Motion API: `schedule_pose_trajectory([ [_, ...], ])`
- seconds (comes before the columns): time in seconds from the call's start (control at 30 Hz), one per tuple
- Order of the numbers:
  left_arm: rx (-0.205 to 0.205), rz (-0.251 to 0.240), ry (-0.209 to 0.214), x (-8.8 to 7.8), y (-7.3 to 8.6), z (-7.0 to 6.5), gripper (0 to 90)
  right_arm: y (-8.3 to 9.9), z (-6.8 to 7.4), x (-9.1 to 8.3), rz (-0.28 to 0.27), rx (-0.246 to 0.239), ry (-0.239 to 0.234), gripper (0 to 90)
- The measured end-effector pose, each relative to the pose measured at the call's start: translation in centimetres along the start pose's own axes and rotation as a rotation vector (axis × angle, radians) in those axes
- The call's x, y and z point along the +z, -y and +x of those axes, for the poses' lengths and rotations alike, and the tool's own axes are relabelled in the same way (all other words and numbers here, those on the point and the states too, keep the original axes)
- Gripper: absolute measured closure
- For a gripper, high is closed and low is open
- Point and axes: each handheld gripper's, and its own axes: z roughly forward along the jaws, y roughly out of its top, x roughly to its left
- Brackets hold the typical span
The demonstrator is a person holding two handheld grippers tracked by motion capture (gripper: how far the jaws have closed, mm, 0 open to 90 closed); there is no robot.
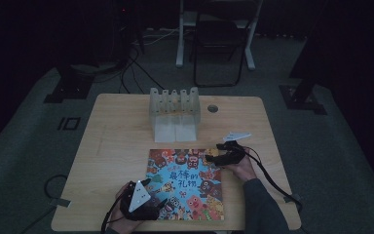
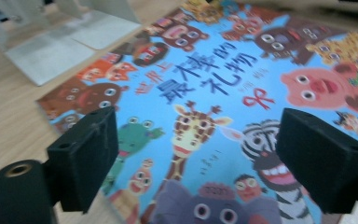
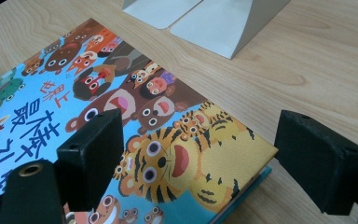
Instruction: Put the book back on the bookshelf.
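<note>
A picture book [image 1: 185, 185] with cartoon animals on a blue cover lies flat at the front of the wooden table [image 1: 117, 131]. My left gripper [image 1: 155, 192] is at the book's near left corner, jaws wide apart. In the left gripper view the giraffe and zebra on the cover [image 2: 205, 79] show between the left gripper's [image 2: 200, 158] jaws, with nothing gripped. My right gripper [image 1: 214, 152] hovers at the book's far right corner, open. In the right gripper view the tiger corner of the book [image 3: 177, 158] lies between the right gripper's [image 3: 200, 158] jaws, pads apart from it.
A white slotted rack [image 1: 174, 109] stands behind the book at mid table; its base plates show in the gripper views [image 2: 70, 42] [image 3: 214, 18]. A round cable hole [image 1: 213, 108] sits right of it. A folding chair [image 1: 221, 44] stands on the dark floor beyond.
</note>
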Motion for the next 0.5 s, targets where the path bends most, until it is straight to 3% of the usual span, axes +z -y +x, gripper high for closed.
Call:
schedule_pose_trajectory([
  [0.17, 0.005, 0.013, 0.005, 0.5, -0.1, -1.1, 9.5, -0.1, 0.0, -0.2, -0.008, 0.002, -0.004, 15.6],
  [0.5, 0.081, 0.048, 0.109, 1.6, -0.4, -4.0, 2.8, -0.7, 0.2, -0.7, -0.032, 0.006, -0.016, 15.6],
])
